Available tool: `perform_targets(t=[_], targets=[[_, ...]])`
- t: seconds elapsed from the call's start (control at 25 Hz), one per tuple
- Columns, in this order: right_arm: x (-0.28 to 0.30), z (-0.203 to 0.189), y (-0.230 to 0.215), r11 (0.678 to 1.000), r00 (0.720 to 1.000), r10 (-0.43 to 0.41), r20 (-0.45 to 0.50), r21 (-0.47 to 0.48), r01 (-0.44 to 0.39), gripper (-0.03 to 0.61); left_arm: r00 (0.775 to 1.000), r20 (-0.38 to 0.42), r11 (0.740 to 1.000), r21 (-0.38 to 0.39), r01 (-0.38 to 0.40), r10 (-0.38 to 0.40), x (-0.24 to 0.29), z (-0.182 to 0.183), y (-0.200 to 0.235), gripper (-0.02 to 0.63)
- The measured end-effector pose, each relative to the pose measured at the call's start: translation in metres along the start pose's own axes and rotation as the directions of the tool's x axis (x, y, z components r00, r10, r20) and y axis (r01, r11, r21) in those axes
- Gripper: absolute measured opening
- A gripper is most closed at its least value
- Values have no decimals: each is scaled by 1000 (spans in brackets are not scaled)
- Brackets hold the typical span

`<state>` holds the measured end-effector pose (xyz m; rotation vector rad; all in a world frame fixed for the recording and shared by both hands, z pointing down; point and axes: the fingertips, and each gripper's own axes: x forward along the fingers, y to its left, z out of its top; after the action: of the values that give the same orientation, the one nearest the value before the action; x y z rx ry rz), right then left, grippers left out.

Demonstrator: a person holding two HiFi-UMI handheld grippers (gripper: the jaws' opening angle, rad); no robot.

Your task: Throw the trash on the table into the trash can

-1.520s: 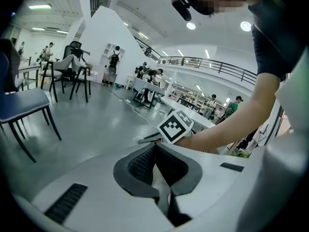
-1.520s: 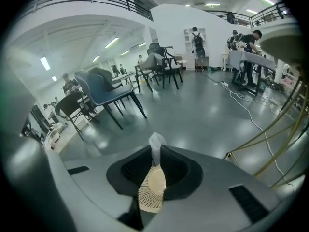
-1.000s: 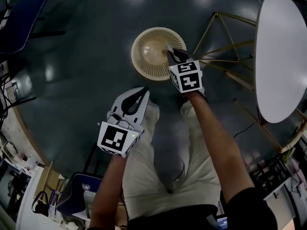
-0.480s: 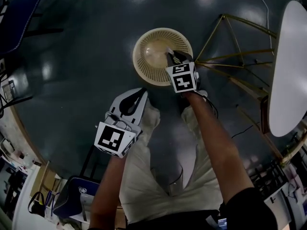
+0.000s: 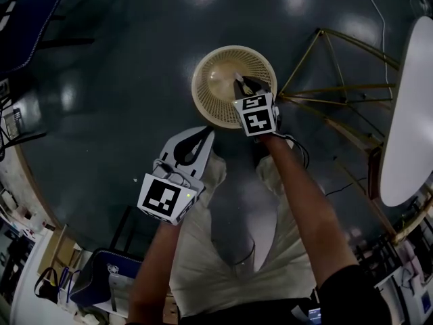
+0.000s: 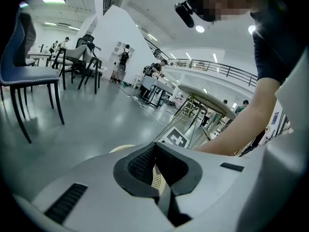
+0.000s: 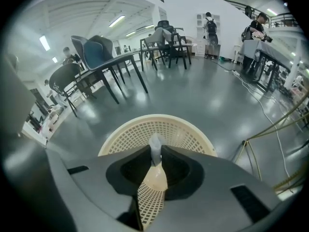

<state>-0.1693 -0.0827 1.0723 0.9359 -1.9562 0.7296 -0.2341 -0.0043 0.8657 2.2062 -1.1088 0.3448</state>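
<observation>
The trash can (image 5: 223, 80) is a round beige lattice basket standing on the dark floor. My right gripper (image 5: 238, 81) hangs over the basket's right side, shut on a small pale scrap of trash (image 5: 237, 78). In the right gripper view the scrap (image 7: 155, 148) sticks up between the fingertips, with the basket (image 7: 145, 129) right below. My left gripper (image 5: 207, 133) is lower left of the basket, over the person's leg, shut and holding nothing. In the left gripper view a sliver of the basket (image 6: 157, 180) shows through the jaws.
A white oval table (image 5: 413, 114) on thin gold legs (image 5: 325, 66) stands just right of the basket. A blue chair (image 5: 27, 19) is at the top left. More chairs (image 7: 96, 57) and desks stand farther off across the floor.
The right gripper stays over the basket with the scrap still held. The view has drifted, so the table sits further right in the frame. The left gripper has barely moved.
</observation>
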Motion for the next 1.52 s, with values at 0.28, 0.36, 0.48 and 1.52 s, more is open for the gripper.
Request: perform_targets(t=[0.28,0.36,0.48,1.52], targets=[[-7,12,3,1000,997,28,67,-5,-27,74,1000,0,1000,-11,-19,19,-2,-1,2,15],[-9,12,1,999,997,36,64,3,-36,72,1000,2,1000,-14,-27,27,0,-1,4,15],[-14,17,0,999,994,48,101,12,-50,64,999,13,999,-15,-38,38,2,1,3,15],[-22,-11,24,985,994,109,26,-141,-104,155,997,47,996,-65,-66,69,-9,-6,-7,15]])
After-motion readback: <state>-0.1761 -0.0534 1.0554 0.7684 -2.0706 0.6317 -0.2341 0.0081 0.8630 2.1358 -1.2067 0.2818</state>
